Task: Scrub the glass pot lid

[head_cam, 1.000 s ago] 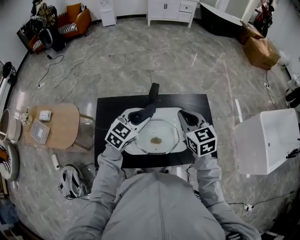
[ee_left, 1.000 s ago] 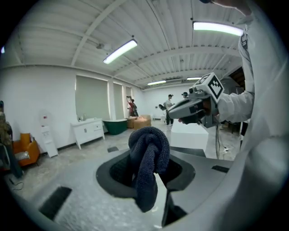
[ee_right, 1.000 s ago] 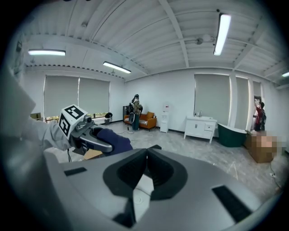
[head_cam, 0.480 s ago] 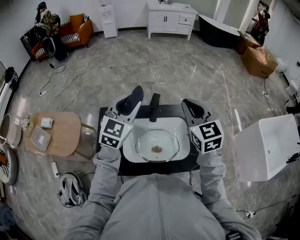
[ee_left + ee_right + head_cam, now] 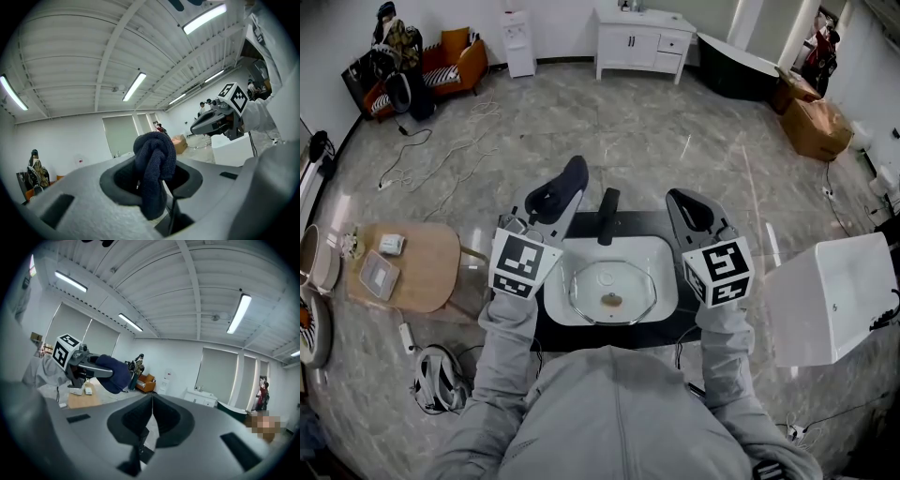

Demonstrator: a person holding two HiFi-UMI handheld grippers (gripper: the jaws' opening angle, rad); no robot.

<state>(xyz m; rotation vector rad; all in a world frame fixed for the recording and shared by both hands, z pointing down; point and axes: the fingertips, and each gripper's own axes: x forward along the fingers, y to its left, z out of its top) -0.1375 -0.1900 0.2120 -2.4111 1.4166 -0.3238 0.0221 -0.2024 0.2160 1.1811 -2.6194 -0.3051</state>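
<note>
— What are the grippers doing?
— The left gripper (image 5: 566,184) is clamping a dark cloth (image 5: 152,161). The right gripper (image 5: 151,416) is hovering empty, jaws pressed together.
— And the glass lid (image 5: 612,289)?
— It is lying flat in the white sink (image 5: 667,281) below them, near the black faucet (image 5: 607,217).

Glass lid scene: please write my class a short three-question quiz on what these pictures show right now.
1. True or false: the glass lid lies in the sink.
2. What does the left gripper hold? A a sponge; B a dark cloth; C nothing.
3. Fill in: the right gripper has its jaws ____ with nothing between them.
Key: 1 true; 2 B; 3 shut.
</note>
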